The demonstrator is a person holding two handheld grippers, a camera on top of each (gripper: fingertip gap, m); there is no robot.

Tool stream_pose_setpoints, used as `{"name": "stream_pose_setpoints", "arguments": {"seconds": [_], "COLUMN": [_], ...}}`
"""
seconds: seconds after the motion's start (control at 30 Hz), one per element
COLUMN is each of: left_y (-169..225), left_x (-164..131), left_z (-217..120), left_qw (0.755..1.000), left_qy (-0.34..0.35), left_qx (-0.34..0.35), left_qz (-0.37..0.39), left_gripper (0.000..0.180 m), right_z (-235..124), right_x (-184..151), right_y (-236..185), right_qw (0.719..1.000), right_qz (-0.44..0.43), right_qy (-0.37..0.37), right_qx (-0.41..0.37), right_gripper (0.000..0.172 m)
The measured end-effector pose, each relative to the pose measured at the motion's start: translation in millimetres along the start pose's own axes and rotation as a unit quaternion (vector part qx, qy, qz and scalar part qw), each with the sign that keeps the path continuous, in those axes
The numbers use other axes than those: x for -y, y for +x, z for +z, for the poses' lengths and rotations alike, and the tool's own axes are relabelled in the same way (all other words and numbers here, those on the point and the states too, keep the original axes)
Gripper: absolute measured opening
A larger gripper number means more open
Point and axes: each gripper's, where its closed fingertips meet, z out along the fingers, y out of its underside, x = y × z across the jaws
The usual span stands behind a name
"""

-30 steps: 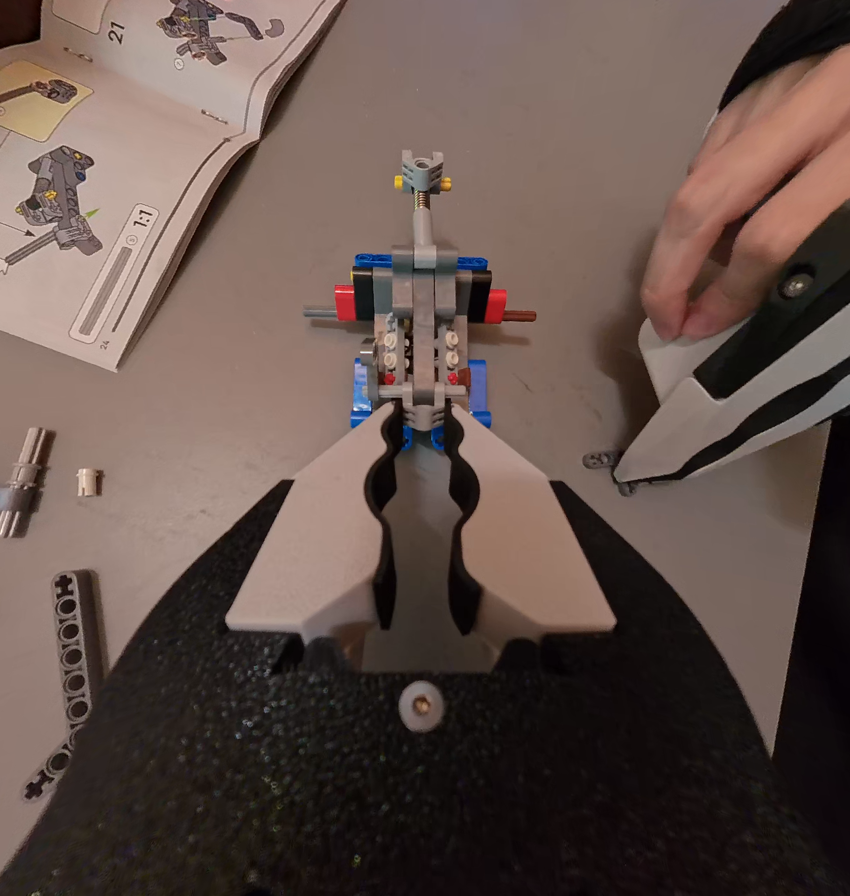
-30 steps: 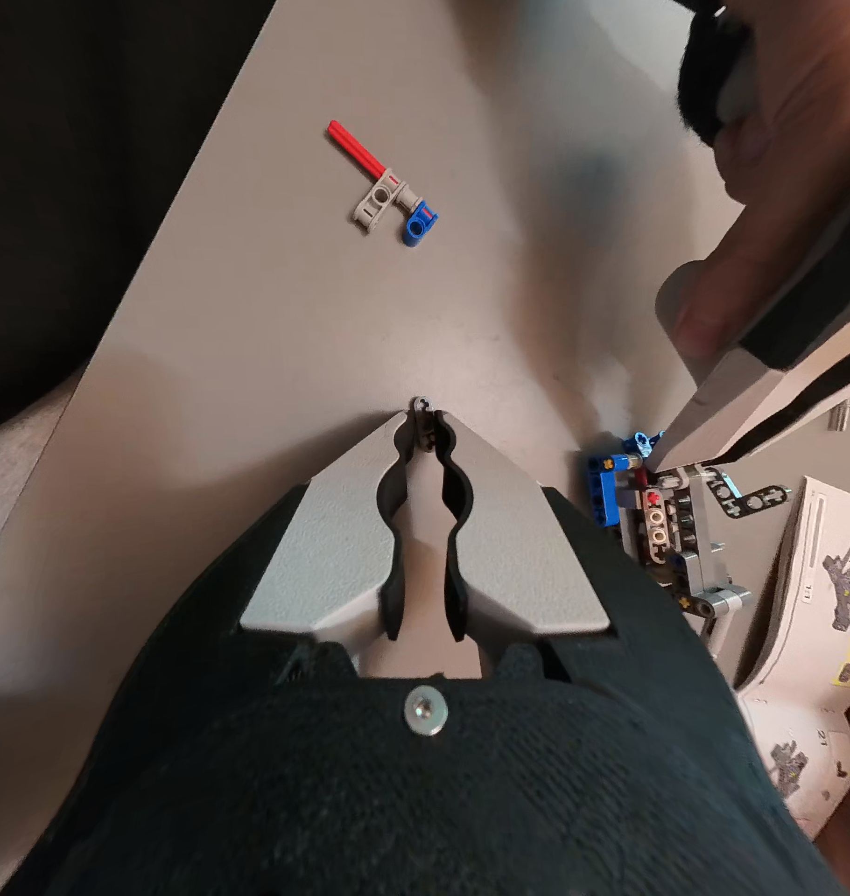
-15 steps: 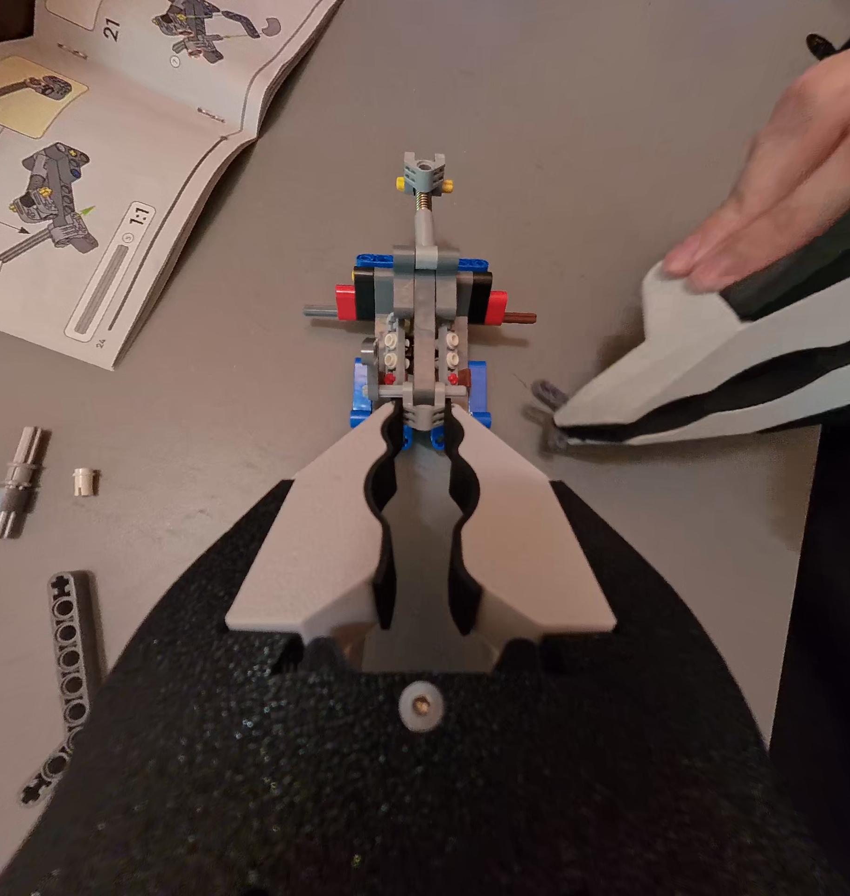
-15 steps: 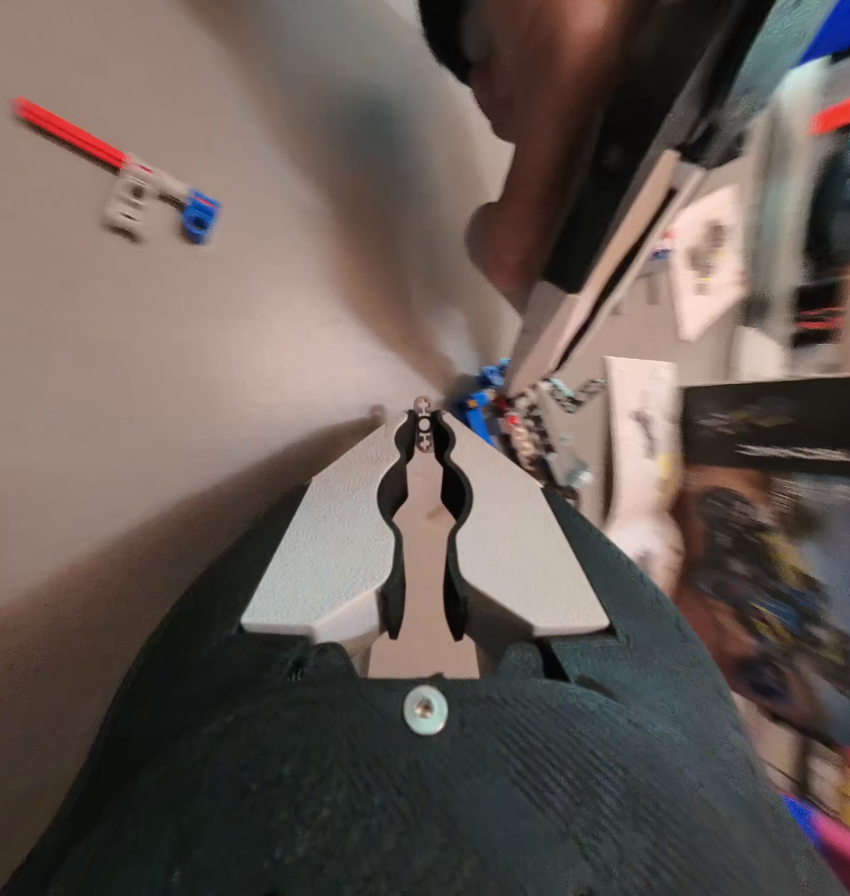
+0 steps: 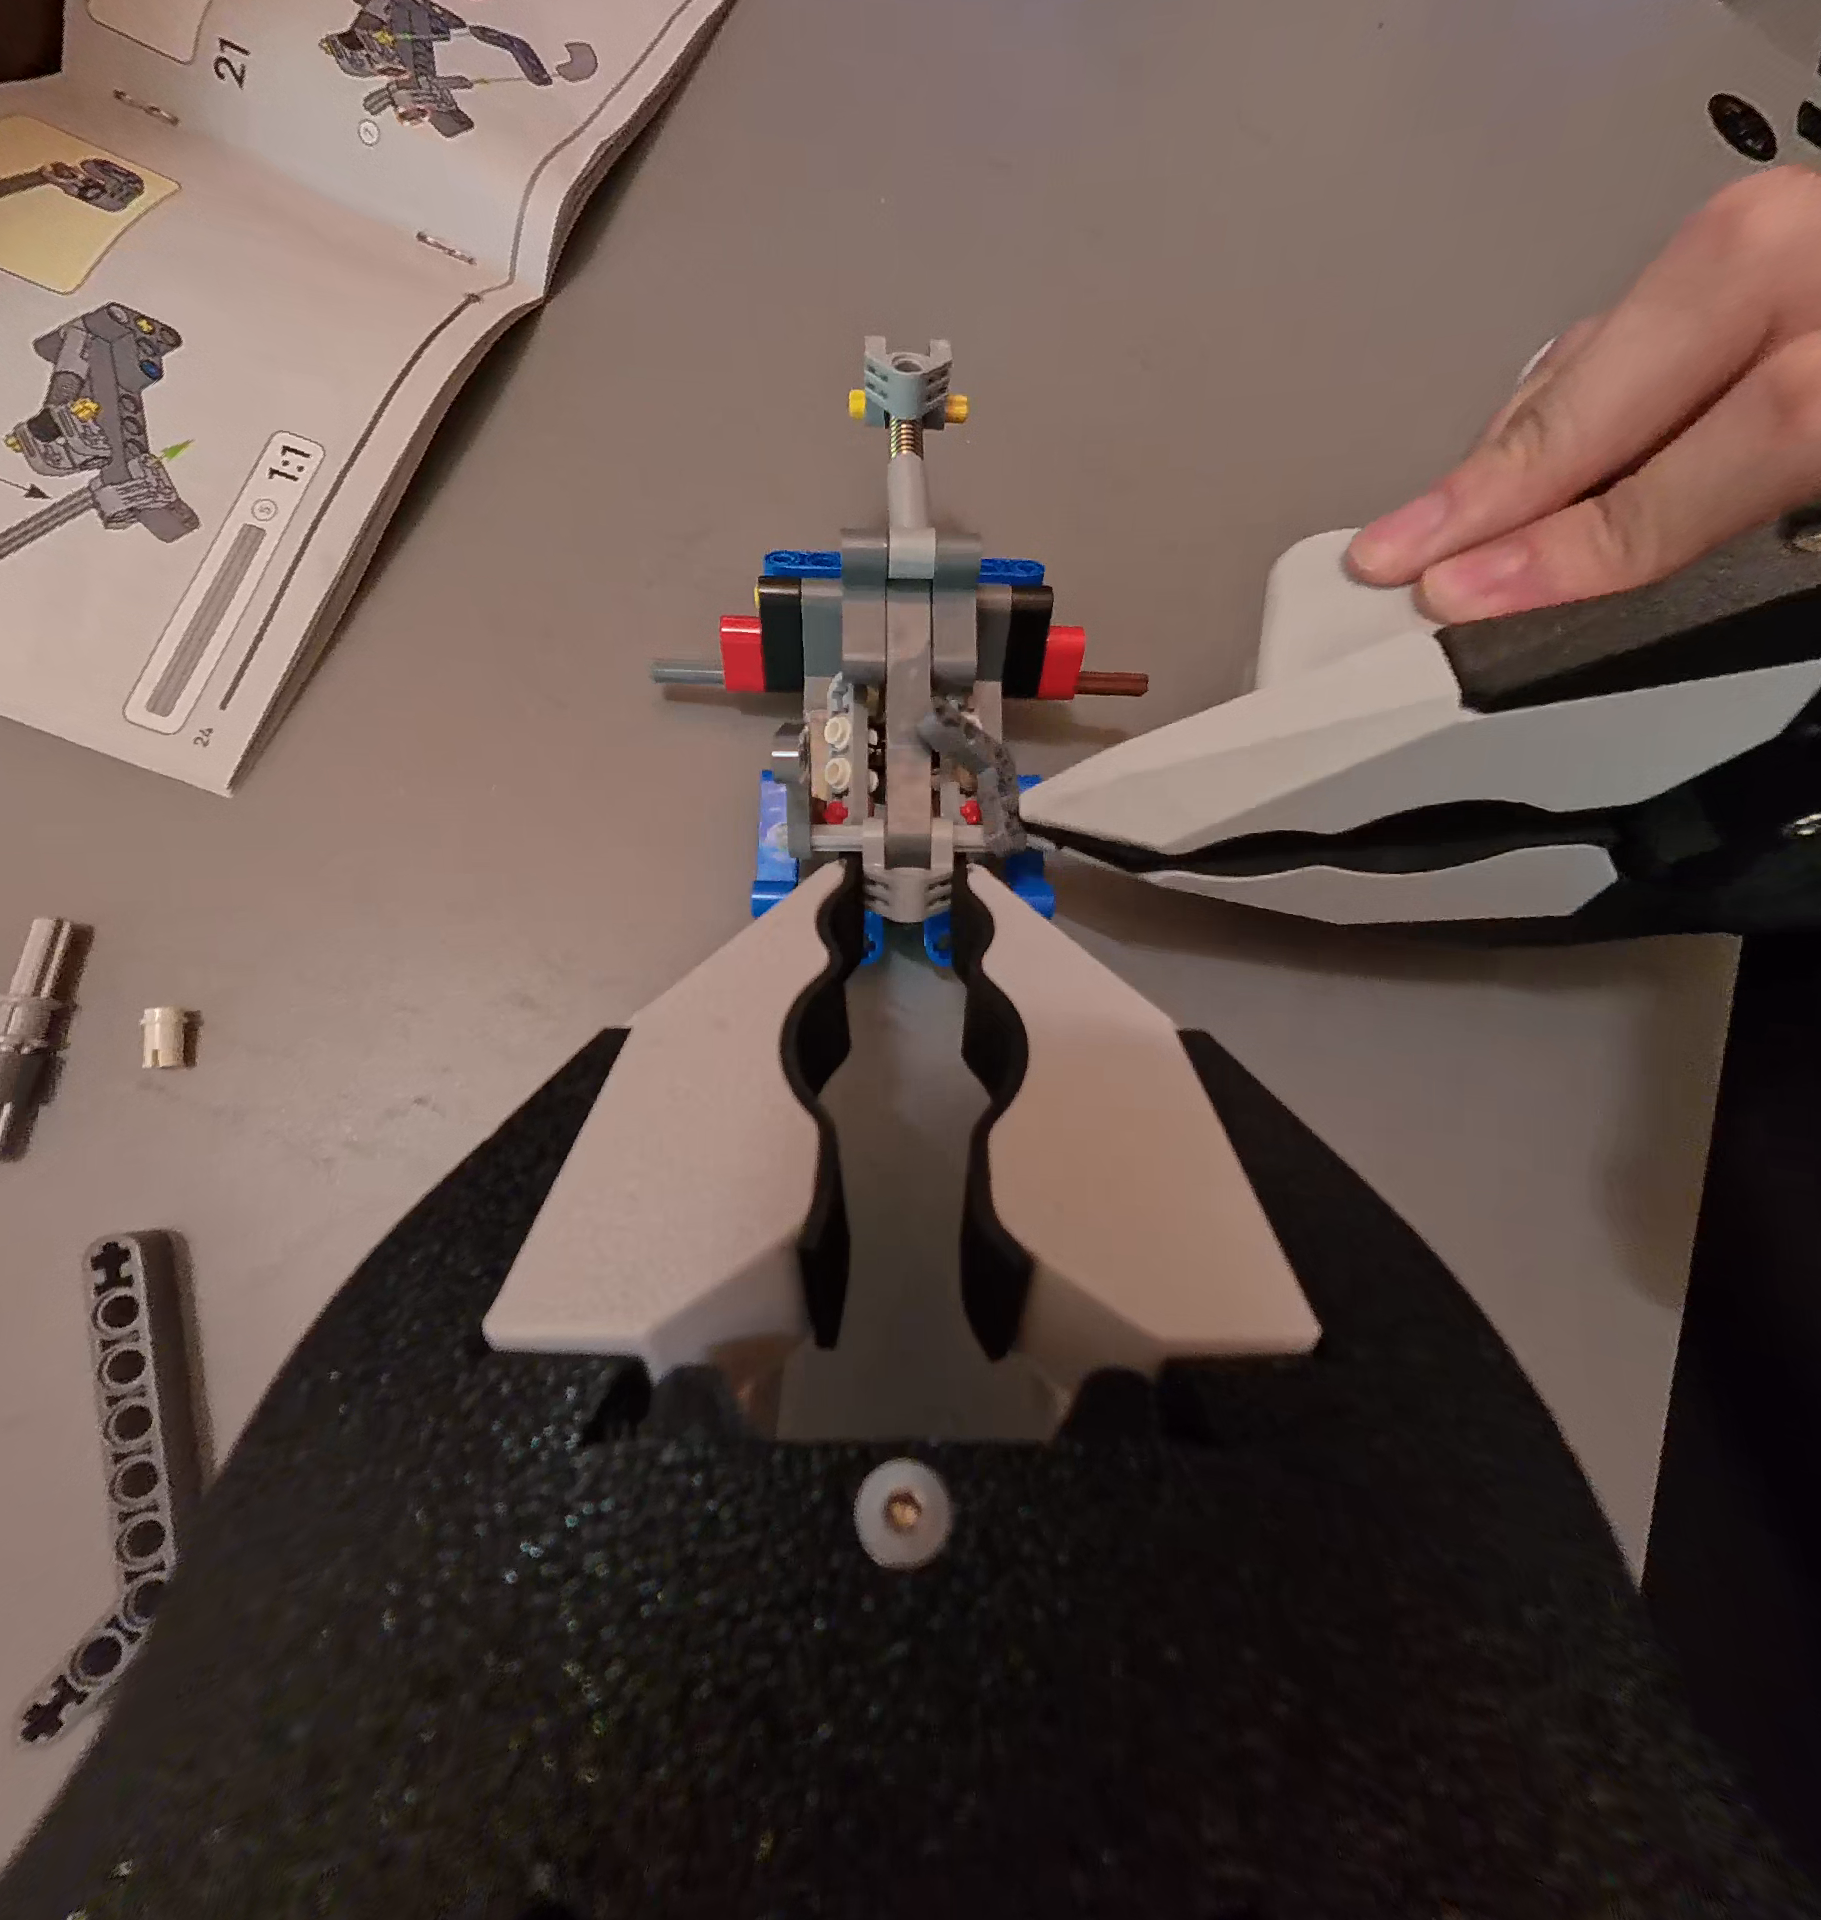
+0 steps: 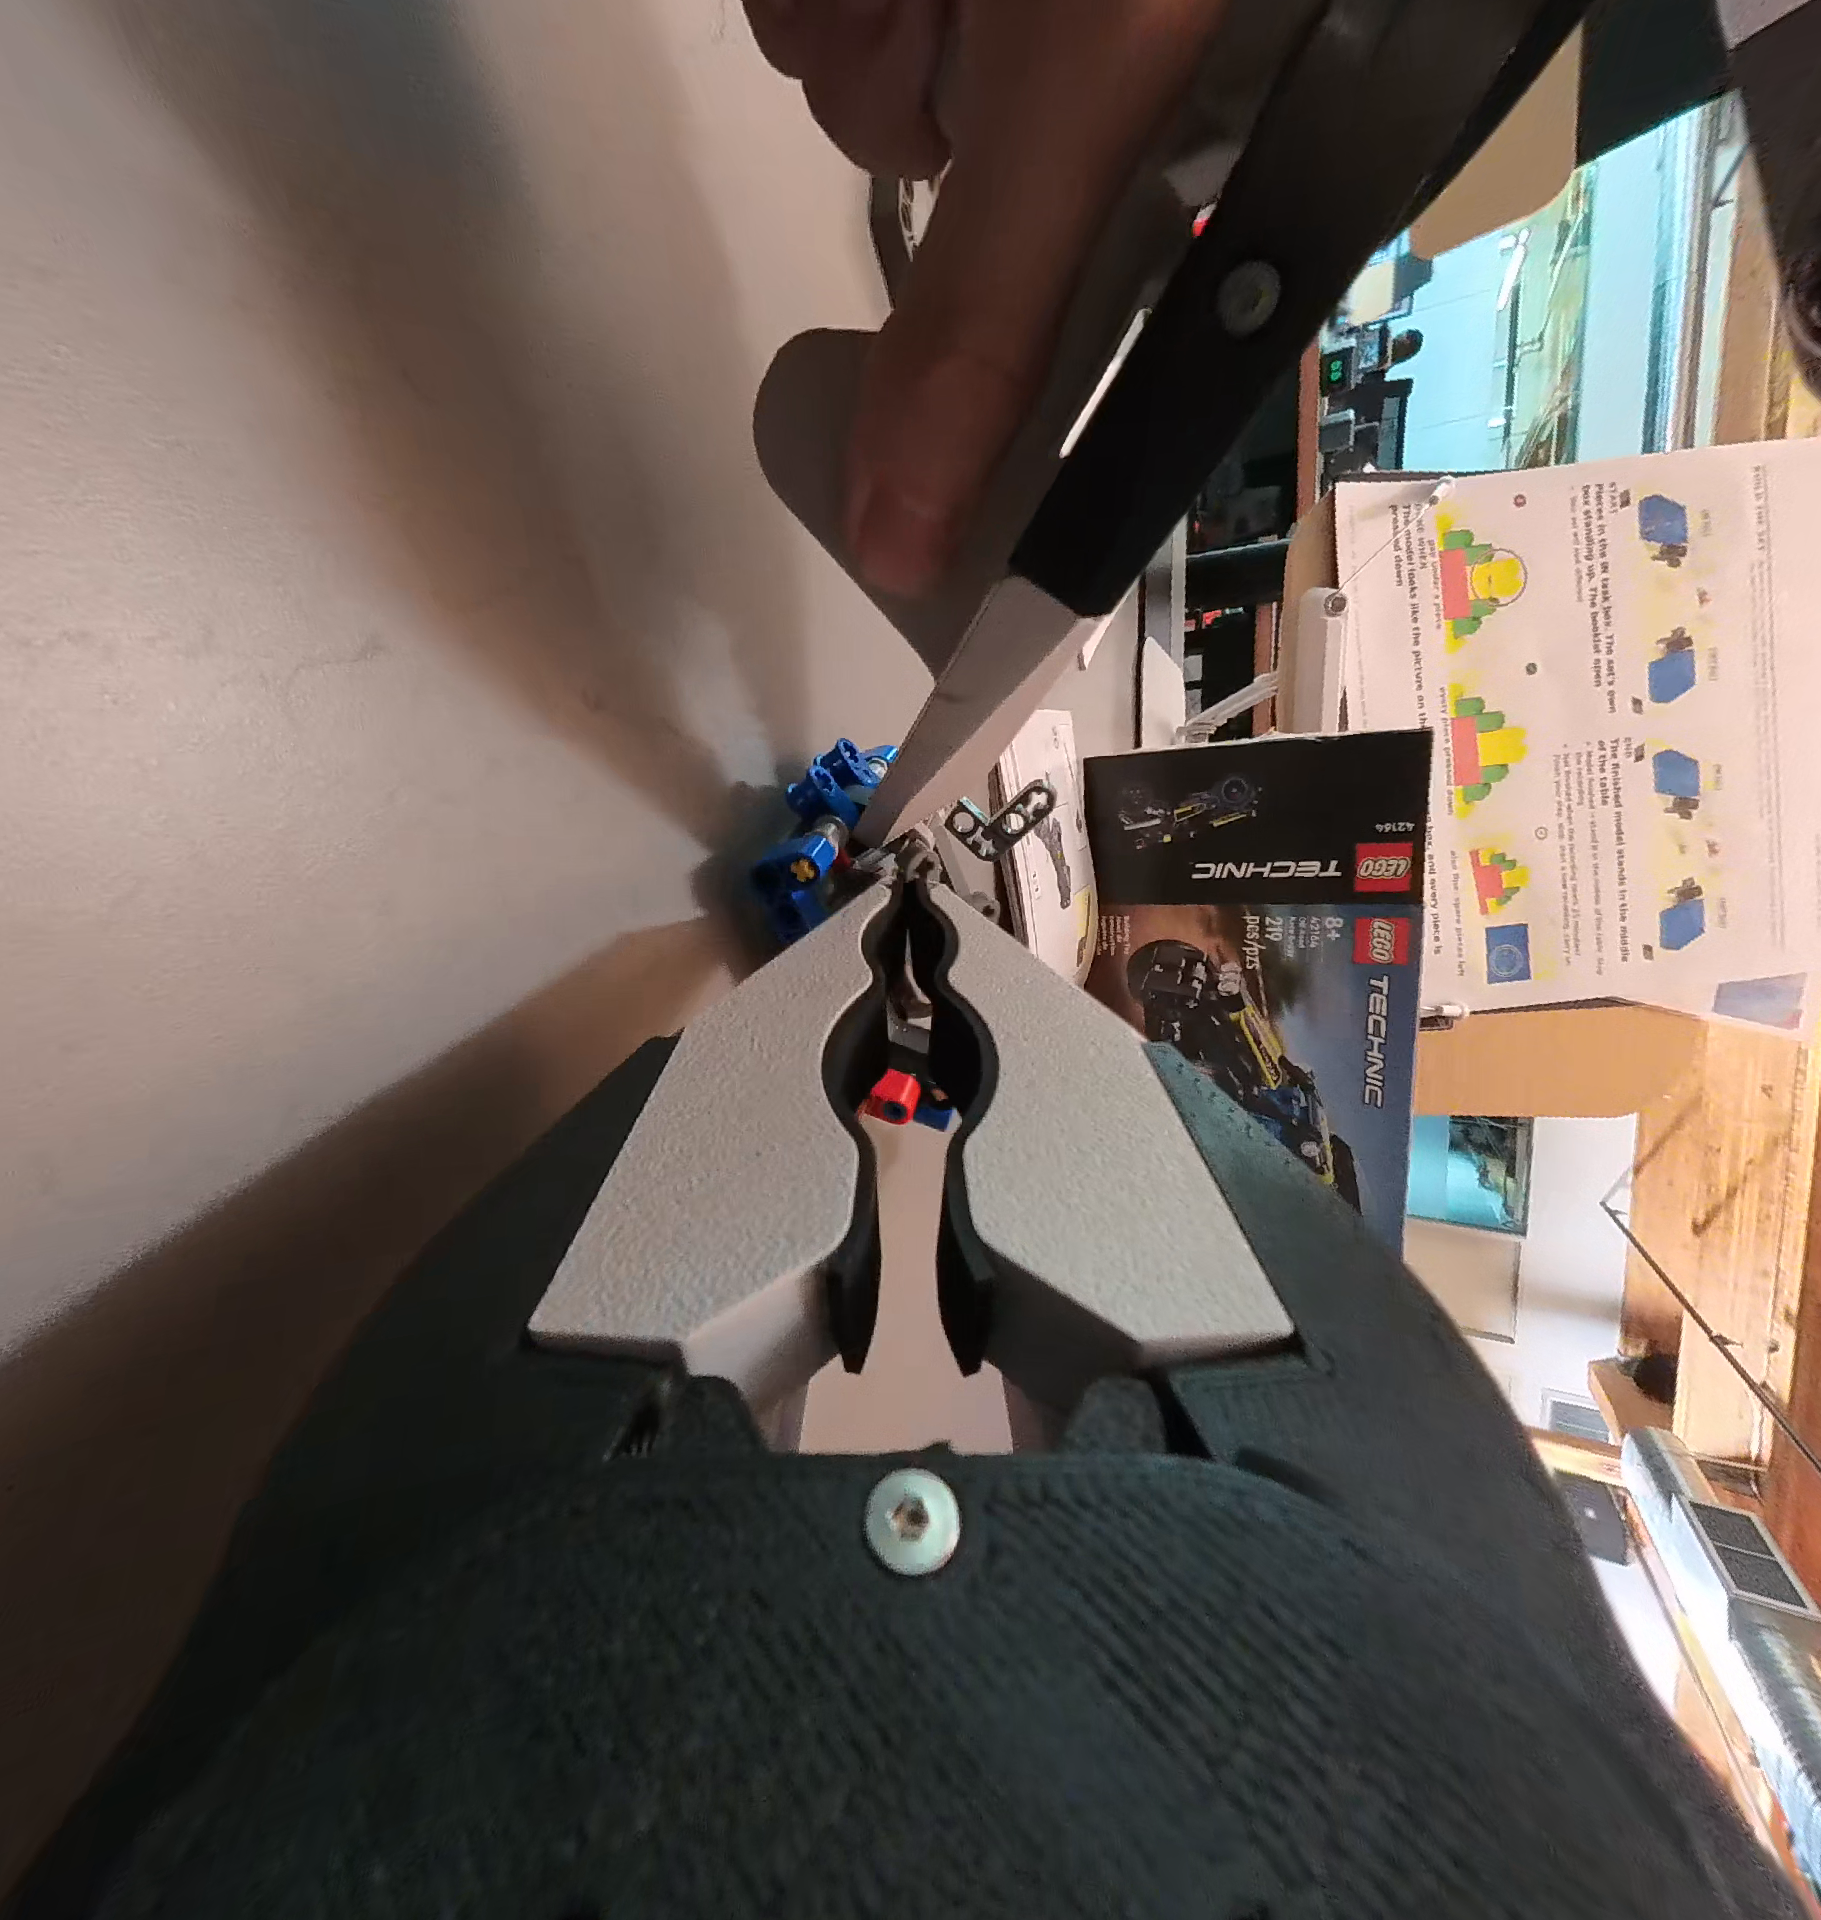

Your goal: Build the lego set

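At the brick model's near end, my two grippers meet.

My left gripper (image 5: 907, 902) clamps the model (image 5: 901, 727) by its grey end piece, pads pressing both sides. My right gripper (image 5: 1031, 826) comes in from the model's right, fingertips shut on a small dark grey link (image 5: 973, 748) laid against the frame. Keeping the left clamp firm should steady the fit. Left of the model lie a booklet (image 5: 262, 312) and loose pins.

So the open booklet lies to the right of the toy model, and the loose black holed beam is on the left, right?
Not quite. In the left wrist view the open booklet lies to the left of the toy model, at the upper left of the table. The loose black holed beam is indeed on the left, lower down.
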Motion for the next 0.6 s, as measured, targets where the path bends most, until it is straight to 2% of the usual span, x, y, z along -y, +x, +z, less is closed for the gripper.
{"name": "stream_pose_setpoints", "arguments": {"seconds": [0.1, 0.27, 0.4, 0.5, 0.6], "left_y": [-0.3, 0.3, 0.4, 0.3, 0.7], "left_x": [0.4, -0.2, -0.3, -0.3, -0.5], "left_z": [0.1, 0.2, 0.0, 0.1, 0.1], "left_qw": [1.0, 1.0, 1.0, 1.0, 1.0], "left_qy": [0.002, 0.0, 0.0, -0.001, 0.0], "left_qx": [-0.002, 0.0, -0.003, -0.004, -0.003], "left_qz": [-0.002, 0.003, 0.001, 0.002, 0.003], "left_gripper": [0.013, 0.013, 0.013, 0.013, 0.013], "right_z": [0.5, 0.9, -22.8, -33.8, -29.6], "right_x": [-0.3, -1.4, 4.3, 4.6, -2.8], "right_y": [-0.1, -14.3, -16.6, -1.8, 0.9], "right_qw": [1.0, 0.999, 0.995, 0.994, 0.996], "right_qz": [0.002, -0.004, 0.039, 0.076, 0.056], "right_qy": [0.001, 0.001, 0.015, 0.028, 0.023], "right_qx": [-0.002, 0.04, 0.094, 0.077, 0.07], "right_gripper": [0.0, 0.0, 0.0, 0.0, 0.0]}}
